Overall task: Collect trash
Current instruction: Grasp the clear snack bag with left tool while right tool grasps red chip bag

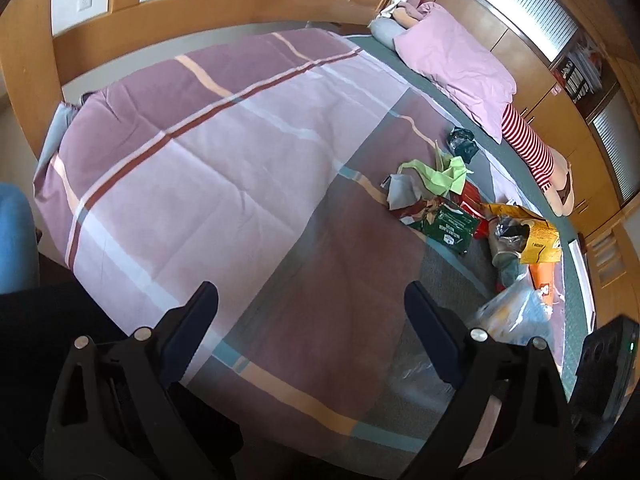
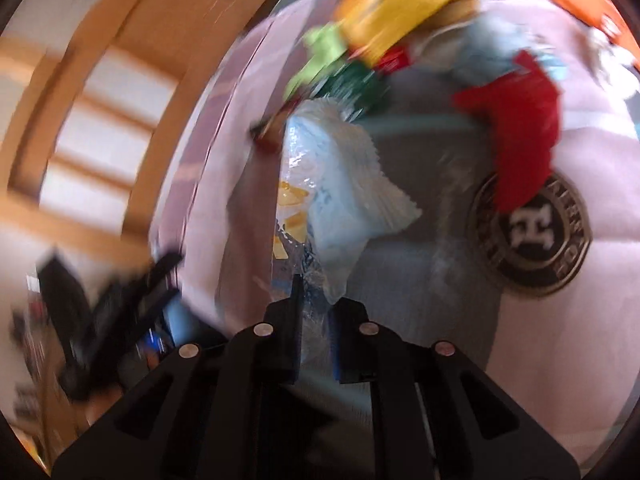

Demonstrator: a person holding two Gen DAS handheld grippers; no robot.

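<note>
Above the bed (image 1: 192,152), right hand-held gripper (image 2: 316,300) pinches a blurred plastic bag (image 2: 340,184); left hand-held gripper (image 1: 312,304) gapes wide.

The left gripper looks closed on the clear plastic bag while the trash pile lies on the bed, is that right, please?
Not quite: the left gripper is open and empty, as the left wrist view shows. The right gripper grips the clear plastic bag. The trash pile does lie on the bed.

Glossy crinkled plastic bag (image 2: 320,208), matt cloth bedspread (image 1: 200,160)
</note>
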